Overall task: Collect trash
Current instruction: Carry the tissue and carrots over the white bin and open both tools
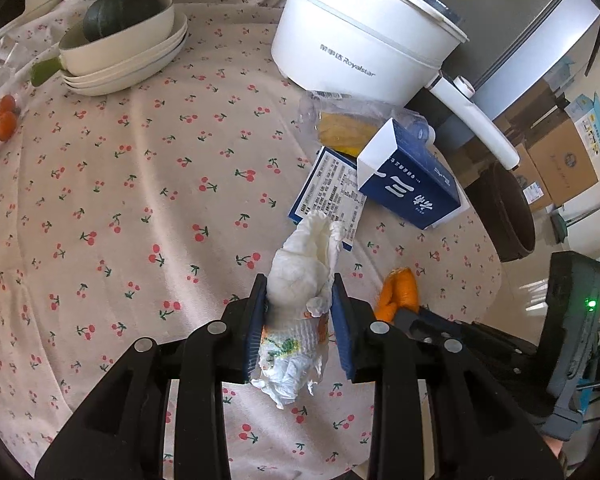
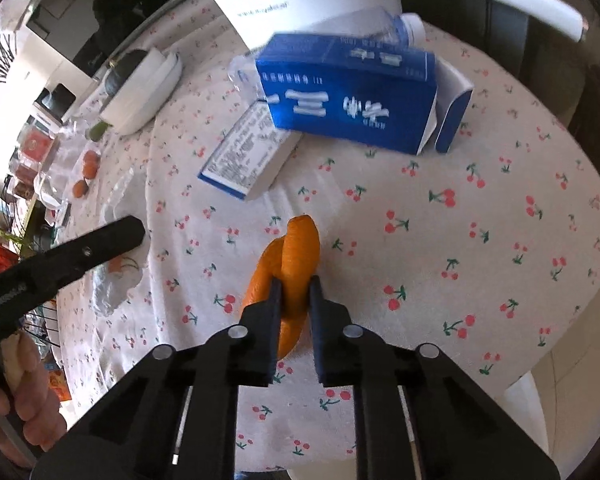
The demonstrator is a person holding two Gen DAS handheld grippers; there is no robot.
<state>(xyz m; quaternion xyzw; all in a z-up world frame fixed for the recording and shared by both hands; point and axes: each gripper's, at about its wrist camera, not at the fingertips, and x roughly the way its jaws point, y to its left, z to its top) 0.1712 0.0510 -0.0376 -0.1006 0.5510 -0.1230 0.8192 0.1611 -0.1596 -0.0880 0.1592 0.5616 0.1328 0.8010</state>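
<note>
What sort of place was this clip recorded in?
Most likely a home kitchen or dining area: a table under a cherry-print cloth, a white electric cooking pot, stacked cream dishes holding a dark green squash, and a grey fridge-like cabinet behind.

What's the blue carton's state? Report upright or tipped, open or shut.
Tipped and open. The blue carton lies on its side on the tablecloth, partly over a flat box, its white top flap gaping. Contents cannot be told.

Both cameras sit just behind their own fingers, looking down and forward, close over the tablecloth [image 1: 140,208]. The left view faces the white pot [image 1: 364,40]; the right view sits further right, angled across the table's end. Both share the blue carton [image 1: 412,184], the peel [image 2: 296,264] and the pot.
</note>
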